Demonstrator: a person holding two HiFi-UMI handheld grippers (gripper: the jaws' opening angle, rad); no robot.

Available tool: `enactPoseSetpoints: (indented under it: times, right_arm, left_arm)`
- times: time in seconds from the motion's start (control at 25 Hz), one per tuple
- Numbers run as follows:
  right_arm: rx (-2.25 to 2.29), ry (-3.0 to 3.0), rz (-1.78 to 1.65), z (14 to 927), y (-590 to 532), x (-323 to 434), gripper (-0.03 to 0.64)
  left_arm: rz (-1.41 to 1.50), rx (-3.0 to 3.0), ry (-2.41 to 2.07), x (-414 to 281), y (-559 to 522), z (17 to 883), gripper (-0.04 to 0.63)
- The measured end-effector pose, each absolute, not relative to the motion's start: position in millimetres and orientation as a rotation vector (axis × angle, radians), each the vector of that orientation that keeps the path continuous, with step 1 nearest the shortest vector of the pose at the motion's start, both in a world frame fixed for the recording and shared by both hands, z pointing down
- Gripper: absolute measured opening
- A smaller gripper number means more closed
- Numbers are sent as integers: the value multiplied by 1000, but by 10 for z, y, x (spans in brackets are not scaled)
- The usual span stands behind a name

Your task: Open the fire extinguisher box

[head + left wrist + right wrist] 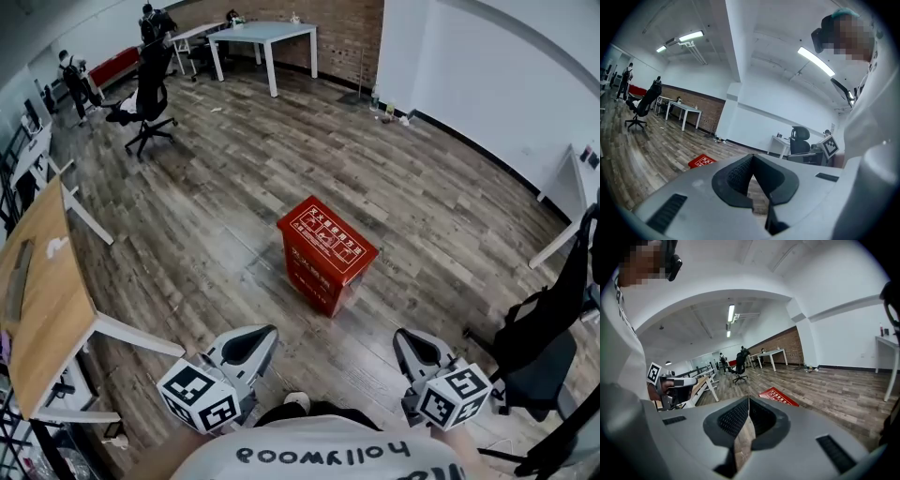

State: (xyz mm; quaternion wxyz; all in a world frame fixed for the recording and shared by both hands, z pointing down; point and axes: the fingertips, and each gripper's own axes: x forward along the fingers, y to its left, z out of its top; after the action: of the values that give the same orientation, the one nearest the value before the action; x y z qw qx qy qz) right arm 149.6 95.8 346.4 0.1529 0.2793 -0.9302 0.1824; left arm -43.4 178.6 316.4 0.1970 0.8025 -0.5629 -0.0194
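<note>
Over floor (216, 187): left tongs (265, 335), right tongs (404, 339) closed, empty.

Wooden floor (234, 187), black office chair (148, 94) at 11 o'clock, white table (267, 36) at 12 o'clock before a brick wall (337, 23), wooden desk (42, 300) at 9 o'clock, second black chair (553, 328) at 4 o'clock

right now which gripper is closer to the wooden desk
Left. The left gripper is a little way right of the wooden desk; the right gripper is farther right still, next to the black chair.
</note>
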Motion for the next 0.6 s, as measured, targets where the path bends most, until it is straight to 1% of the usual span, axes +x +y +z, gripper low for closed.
enactPoseSetpoints:
  times: [0.36, 0.6]
  right_arm:
    - [871, -2630, 490, 3526, 896, 1175, 9]
    - [887, -2564, 497, 3661, 806, 1240, 9]
  left_arm:
    - [-73, 2257, -1524, -880, 1564, 3281, 6]
    - [-66, 2259, -1487, -879, 1313, 3354, 6]
